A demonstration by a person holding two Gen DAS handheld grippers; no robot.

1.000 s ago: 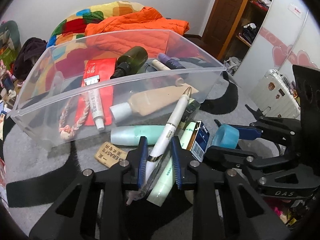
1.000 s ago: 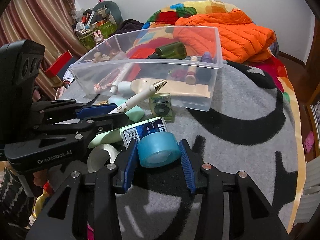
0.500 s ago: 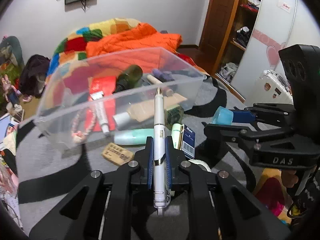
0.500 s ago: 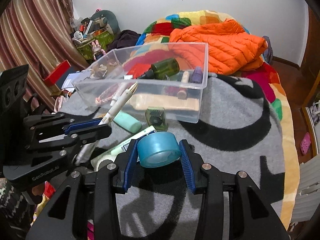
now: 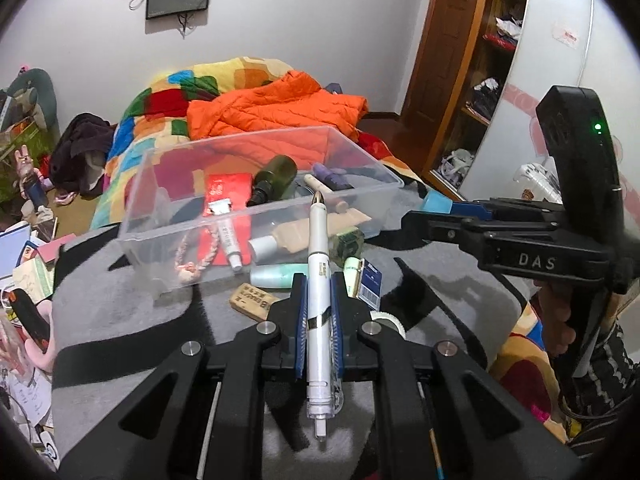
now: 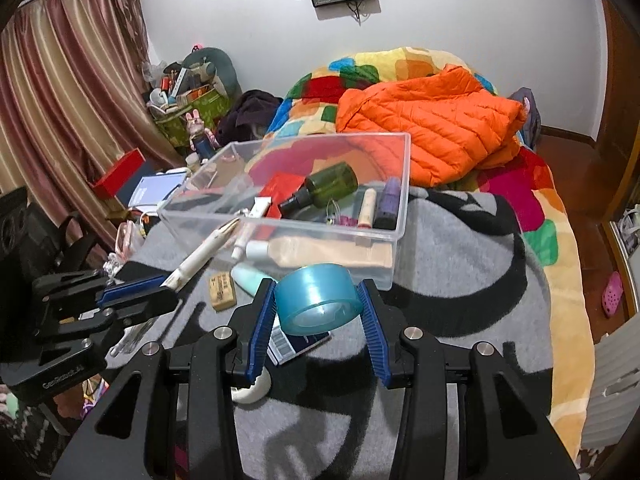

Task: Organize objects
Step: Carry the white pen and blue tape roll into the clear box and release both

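My left gripper (image 5: 319,292) is shut on a white pen (image 5: 318,280) and holds it above the grey blanket, tip pointing at the clear plastic bin (image 5: 256,216). My right gripper (image 6: 318,304) is shut on a blue tape roll (image 6: 316,298), raised just in front of the bin (image 6: 396,220). The bin holds a green bottle (image 6: 330,184), a red packet (image 5: 228,192), tubes and a purple stick (image 6: 387,202). The pen also shows in the right wrist view (image 6: 200,256), the tape in the left wrist view (image 5: 436,202).
On the blanket in front of the bin lie an eraser (image 5: 252,300), a mint tube (image 5: 280,274), a blue-and-white box (image 5: 370,284) and a white tape roll (image 6: 250,388). An orange jacket (image 6: 432,128) lies behind the bin. Clutter sits at the left edge.
Both grippers have risen higher above the blanket with the pen and the tape roll still held; the bin and loose items now look farther below.
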